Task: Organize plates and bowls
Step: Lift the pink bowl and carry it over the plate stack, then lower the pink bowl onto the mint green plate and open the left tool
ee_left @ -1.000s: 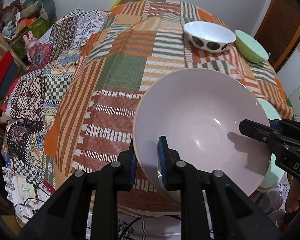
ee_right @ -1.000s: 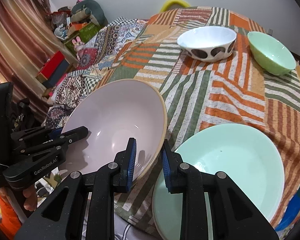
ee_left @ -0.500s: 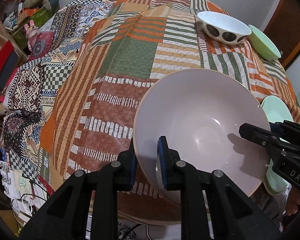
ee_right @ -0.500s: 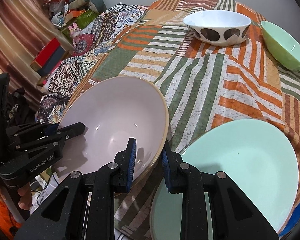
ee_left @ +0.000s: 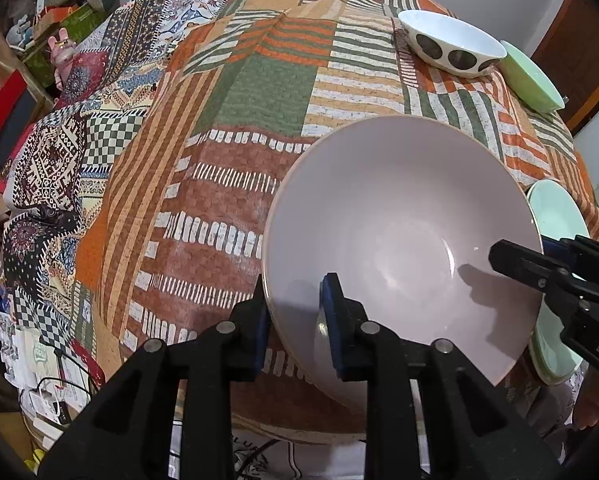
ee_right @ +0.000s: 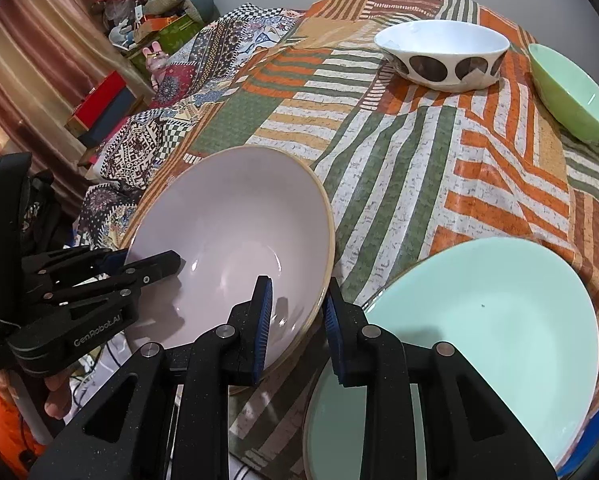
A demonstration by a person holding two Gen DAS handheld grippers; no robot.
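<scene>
A large pale pink bowl is held at the near edge of the patchwork-covered table. My left gripper is shut on its near-left rim. My right gripper is shut on the opposite rim of the same bowl; it shows in the left wrist view at the right. A mint green plate lies just right of the bowl. A white bowl with brown spots and a light green bowl stand at the far side.
The table wears a striped patchwork cloth. Left of it lies a patterned blanket, with boxes and soft toys behind. Cables and papers lie on the floor below the near edge.
Both grippers have carried the pink bowl slightly forward over the table; the far bowls sit nearer in view. Both grips are unchanged.
</scene>
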